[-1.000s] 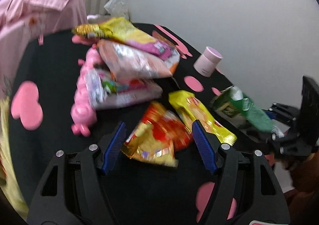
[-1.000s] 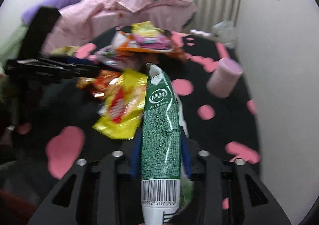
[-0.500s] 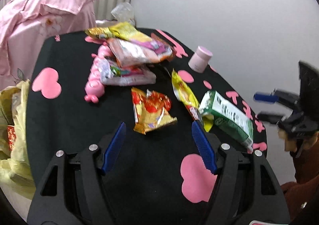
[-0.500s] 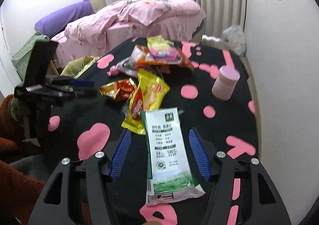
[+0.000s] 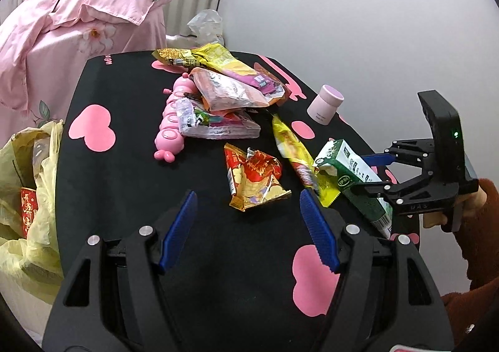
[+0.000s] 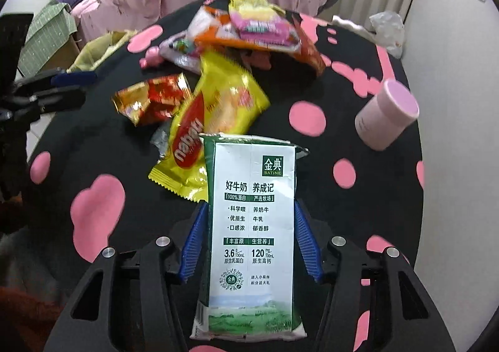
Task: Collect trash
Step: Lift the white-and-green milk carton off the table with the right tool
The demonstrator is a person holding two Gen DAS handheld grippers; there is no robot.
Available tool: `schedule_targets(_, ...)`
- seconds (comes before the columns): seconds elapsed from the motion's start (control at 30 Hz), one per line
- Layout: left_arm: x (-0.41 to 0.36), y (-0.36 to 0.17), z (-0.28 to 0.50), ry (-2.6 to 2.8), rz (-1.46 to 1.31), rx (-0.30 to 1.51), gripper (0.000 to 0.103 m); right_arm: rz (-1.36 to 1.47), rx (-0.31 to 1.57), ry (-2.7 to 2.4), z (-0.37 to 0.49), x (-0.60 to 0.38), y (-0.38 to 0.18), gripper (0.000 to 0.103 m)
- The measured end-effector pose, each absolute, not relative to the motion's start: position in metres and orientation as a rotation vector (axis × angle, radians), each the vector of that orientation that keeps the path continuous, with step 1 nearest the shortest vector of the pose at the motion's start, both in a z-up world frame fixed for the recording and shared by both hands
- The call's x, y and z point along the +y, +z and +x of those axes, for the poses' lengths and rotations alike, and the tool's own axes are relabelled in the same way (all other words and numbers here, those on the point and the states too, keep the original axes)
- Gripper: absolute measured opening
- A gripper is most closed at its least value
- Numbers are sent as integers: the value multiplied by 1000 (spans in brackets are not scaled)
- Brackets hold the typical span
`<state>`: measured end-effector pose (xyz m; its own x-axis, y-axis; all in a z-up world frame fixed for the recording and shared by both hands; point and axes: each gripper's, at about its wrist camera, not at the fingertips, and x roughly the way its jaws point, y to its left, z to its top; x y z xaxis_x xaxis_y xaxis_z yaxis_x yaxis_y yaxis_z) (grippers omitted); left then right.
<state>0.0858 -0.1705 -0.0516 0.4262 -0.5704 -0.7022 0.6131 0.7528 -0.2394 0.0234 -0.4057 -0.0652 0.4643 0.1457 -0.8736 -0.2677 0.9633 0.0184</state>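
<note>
A green and white milk carton (image 6: 252, 227) lies between the blue pads of my right gripper (image 6: 249, 238), which is closed around its sides; it also shows in the left wrist view (image 5: 352, 174) with the right gripper (image 5: 377, 172). My left gripper (image 5: 249, 227) is open and empty above the black table, just short of a red and gold wrapper (image 5: 254, 180). A yellow wrapper (image 5: 294, 155) lies under the carton's far end (image 6: 212, 124). A pile of snack bags (image 5: 224, 87) lies further back.
The round black table with pink spots (image 5: 124, 183) fills both views. A pink caterpillar toy (image 5: 170, 124) lies beside the pile. A pink cup (image 5: 326, 102) stands at the right. A yellow trash bag (image 5: 25, 196) hangs off the table's left edge. A pink bed (image 5: 71, 27) stands behind.
The carton lay flat between the open right fingers half a second ago; the fingers have since closed onto its sides. The left gripper has pulled back from the red wrapper and stays open.
</note>
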Motion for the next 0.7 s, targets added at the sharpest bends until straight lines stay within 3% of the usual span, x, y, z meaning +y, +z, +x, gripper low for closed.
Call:
schedule_targets(0.4, -172, -57, 88, -758, 18, 874, 65, 8, 569, 36, -47, -434, -2, 51)
schedule_targets(0.7, -195, -55, 91, -801, 6, 913, 64, 85, 608, -10, -45, -447, -17, 51)
